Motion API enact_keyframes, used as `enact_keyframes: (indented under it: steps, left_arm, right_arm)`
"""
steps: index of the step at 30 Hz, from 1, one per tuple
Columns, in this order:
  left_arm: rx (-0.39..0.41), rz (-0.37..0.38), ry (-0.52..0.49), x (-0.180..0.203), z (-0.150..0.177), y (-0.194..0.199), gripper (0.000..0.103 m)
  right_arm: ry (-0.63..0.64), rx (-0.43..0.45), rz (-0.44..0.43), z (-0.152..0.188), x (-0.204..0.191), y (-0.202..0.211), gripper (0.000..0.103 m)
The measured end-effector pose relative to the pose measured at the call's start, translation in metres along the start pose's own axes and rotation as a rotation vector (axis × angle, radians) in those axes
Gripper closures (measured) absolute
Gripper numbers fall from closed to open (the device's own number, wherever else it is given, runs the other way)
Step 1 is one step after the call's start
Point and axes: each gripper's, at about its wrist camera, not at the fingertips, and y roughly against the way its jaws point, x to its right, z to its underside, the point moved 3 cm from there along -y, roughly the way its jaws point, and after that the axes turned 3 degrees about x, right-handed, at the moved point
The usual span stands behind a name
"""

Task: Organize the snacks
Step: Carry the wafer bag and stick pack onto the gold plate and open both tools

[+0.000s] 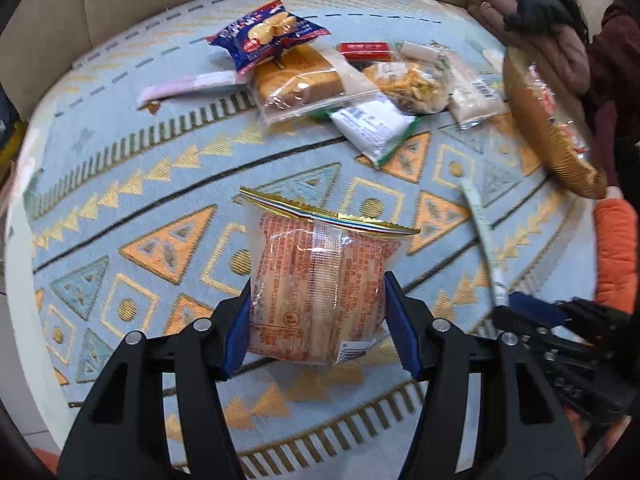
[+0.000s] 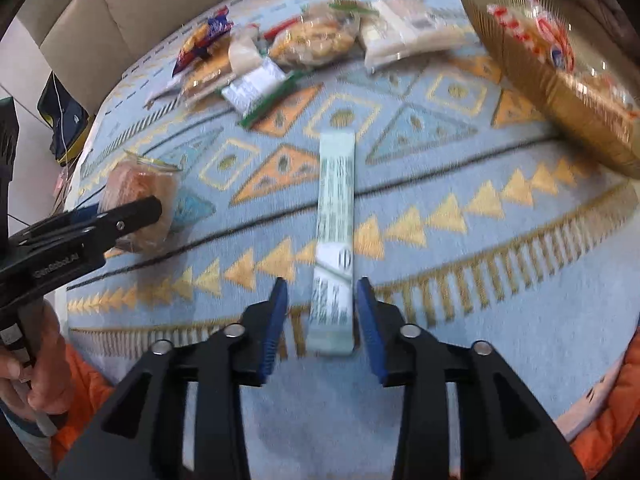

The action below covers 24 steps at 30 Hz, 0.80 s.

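Two handheld grippers, alike in build. Left gripper [image 1: 318, 328]: matte black plastic linkage arms with triangular cut-outs, round silver pivot screws at the joints, blue ribbed pads [image 1: 236, 332] lining the fingers. Right gripper [image 2: 322, 322]: same black arms, same silver pivots, same blue serrated pads [image 2: 276, 326]. Small white lettering along the side of the left gripper's black body, seen from the right wrist view, too blurred to read. Hand [image 2: 38, 376] wrapped on a black grip; bright orange quilted sleeve [image 2: 86, 390] beside it.
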Motion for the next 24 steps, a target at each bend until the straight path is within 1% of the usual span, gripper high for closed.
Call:
enact_keyframes:
  steps: [4,6,7,8,9,10,12,14,15,16,18,20,24]
  left_arm:
    - [0.025,0.027,0.051,-0.007,-0.004,-0.001,0.043]
    - [0.032,0.020,0.047,-0.007,-0.005,-0.001,0.043]
    - [0.034,0.016,0.042,-0.006,-0.005,-0.001,0.043]
    - [0.035,0.014,0.039,-0.006,-0.005,-0.001,0.043]
    - [0.033,0.014,0.037,-0.006,-0.005,-0.003,0.043]
    - [0.031,0.015,0.037,-0.004,-0.006,-0.005,0.043]
    - [0.026,0.016,0.040,-0.005,-0.007,-0.009,0.043]
    - [0.025,0.012,0.042,-0.005,-0.008,-0.011,0.043]
    - [0.029,0.009,0.041,-0.005,-0.009,-0.010,0.043]
    - [0.036,0.011,0.043,-0.004,-0.009,-0.008,0.043]
    - [0.051,0.033,0.052,-0.004,-0.008,-0.001,0.043]
    - [0.068,0.047,0.046,0.000,-0.010,0.007,0.043]
    - [0.111,0.077,-0.002,0.022,-0.024,0.030,0.044]
  right_arm:
    - [-0.043,0.012,0.002,-0.012,0.004,-0.013,0.063]
    - [-0.023,0.005,0.029,-0.011,0.003,-0.020,0.064]
    - [0.006,0.013,0.053,-0.012,-0.001,-0.021,0.066]
    - [0.041,0.018,0.085,-0.012,-0.005,-0.020,0.073]
    - [0.099,0.024,0.130,-0.011,-0.014,-0.021,0.076]
    - [0.129,0.029,0.146,-0.010,-0.019,-0.021,0.081]
    - [0.140,0.032,0.149,-0.011,-0.024,-0.021,0.083]
    - [0.106,0.027,0.100,-0.013,-0.022,-0.020,0.084]
    - [0.067,0.025,0.037,-0.015,-0.020,-0.015,0.084]
    - [0.041,0.030,-0.005,-0.017,-0.018,-0.011,0.084]
    - [0.003,0.056,-0.067,-0.021,-0.013,0.002,0.084]
    - [-0.035,0.101,-0.121,-0.027,-0.006,0.022,0.084]
    - [-0.097,0.204,-0.145,-0.046,0.011,0.063,0.084]
